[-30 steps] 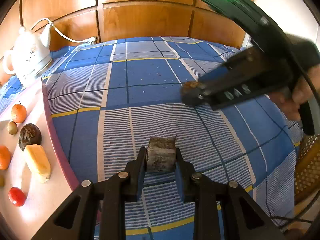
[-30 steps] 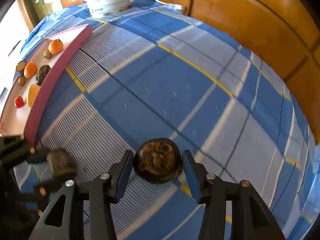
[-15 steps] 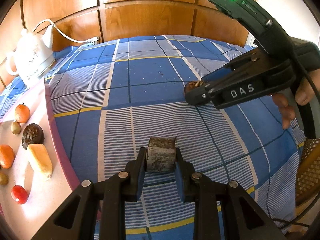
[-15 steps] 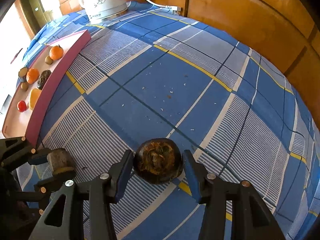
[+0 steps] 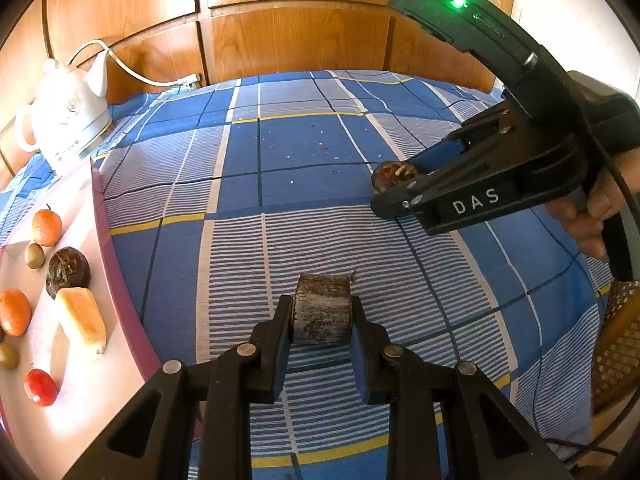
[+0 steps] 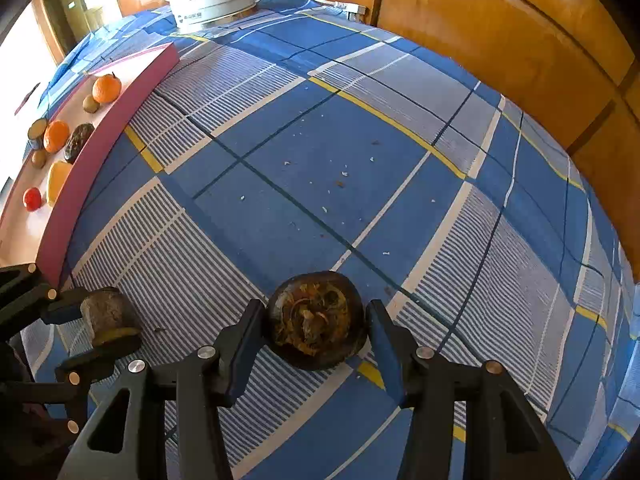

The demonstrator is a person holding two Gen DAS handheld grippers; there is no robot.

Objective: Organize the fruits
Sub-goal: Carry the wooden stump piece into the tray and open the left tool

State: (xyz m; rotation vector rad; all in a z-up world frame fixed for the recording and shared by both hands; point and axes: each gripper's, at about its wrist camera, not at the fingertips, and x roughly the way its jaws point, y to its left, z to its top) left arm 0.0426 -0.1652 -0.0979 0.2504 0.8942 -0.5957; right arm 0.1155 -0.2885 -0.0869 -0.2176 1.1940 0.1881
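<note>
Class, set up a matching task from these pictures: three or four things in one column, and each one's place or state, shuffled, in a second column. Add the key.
Things:
1. kettle
2. red fruit
3. grey stub
4. dark round fruit

Places or states:
A. between the right gripper's spread fingers, on the cloth
B. clamped in the left gripper
C. on the pink tray
D. by the wooden wall, cord attached

Pairs: 1-D, 2-C, 3-B, 4-A

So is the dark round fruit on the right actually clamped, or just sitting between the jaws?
Not clamped. The dark round fruit rests on the blue checked cloth with visible gaps to both jaws of the right gripper.
</note>
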